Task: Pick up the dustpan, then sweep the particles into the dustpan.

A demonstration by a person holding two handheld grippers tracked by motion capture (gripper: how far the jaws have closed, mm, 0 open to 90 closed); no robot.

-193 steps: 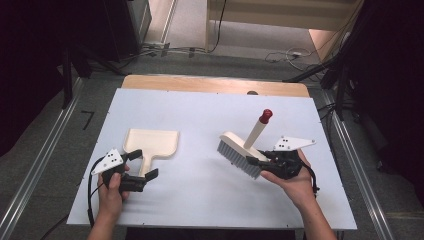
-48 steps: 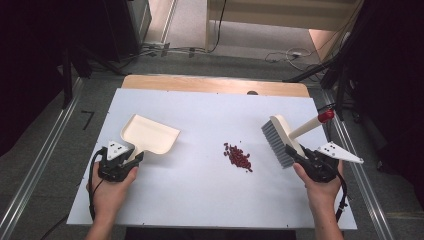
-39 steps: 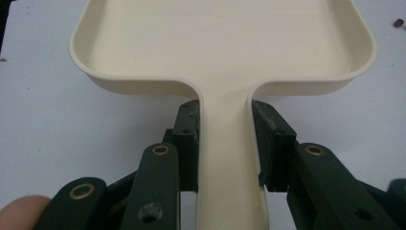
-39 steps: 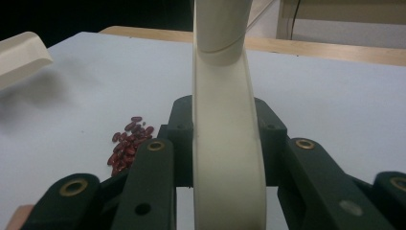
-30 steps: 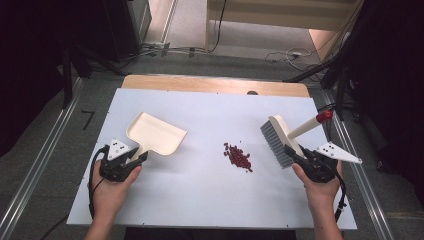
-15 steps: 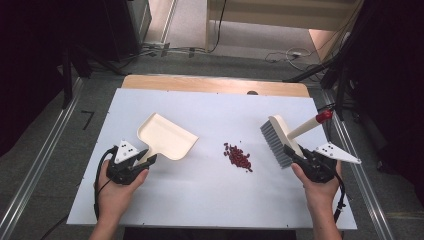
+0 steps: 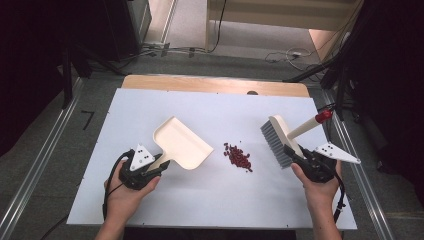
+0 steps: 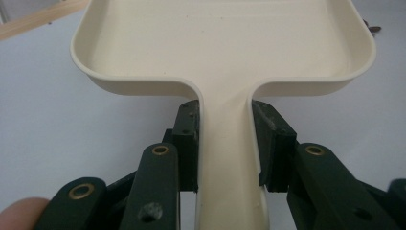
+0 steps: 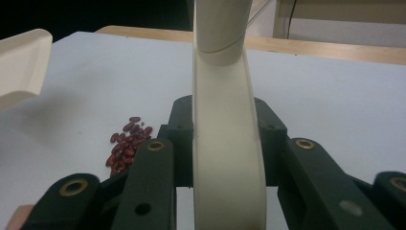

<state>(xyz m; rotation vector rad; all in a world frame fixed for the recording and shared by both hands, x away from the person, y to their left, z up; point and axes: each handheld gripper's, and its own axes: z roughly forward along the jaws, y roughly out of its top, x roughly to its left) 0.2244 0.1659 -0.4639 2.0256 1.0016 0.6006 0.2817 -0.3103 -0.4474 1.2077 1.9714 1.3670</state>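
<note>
A cream dustpan (image 7: 181, 142) lies left of centre on the white table (image 7: 210, 210), its mouth turned toward a small pile of red beans (image 7: 238, 157). My left gripper (image 7: 159, 167) is shut on the dustpan's handle (image 8: 225, 158), both pads pressing its sides. At the right, my right gripper (image 7: 296, 156) is shut on the cream back of a hand brush (image 7: 278, 136); its grey bristles face the beans and its red-capped handle points up to the right. In the right gripper view the brush (image 9: 227, 120) rises between the jaws, with the beans (image 9: 126, 146) to the left and the dustpan (image 9: 21, 67) beyond.
A wooden strip (image 7: 215, 85) runs along the table's far edge. Metal rails (image 7: 45, 160) flank the table on both sides. Cables (image 7: 280, 55) lie on the floor behind it.
My left gripper has carried the dustpan to the right, closer to the beans. The right gripper and the brush have stayed where they were.
</note>
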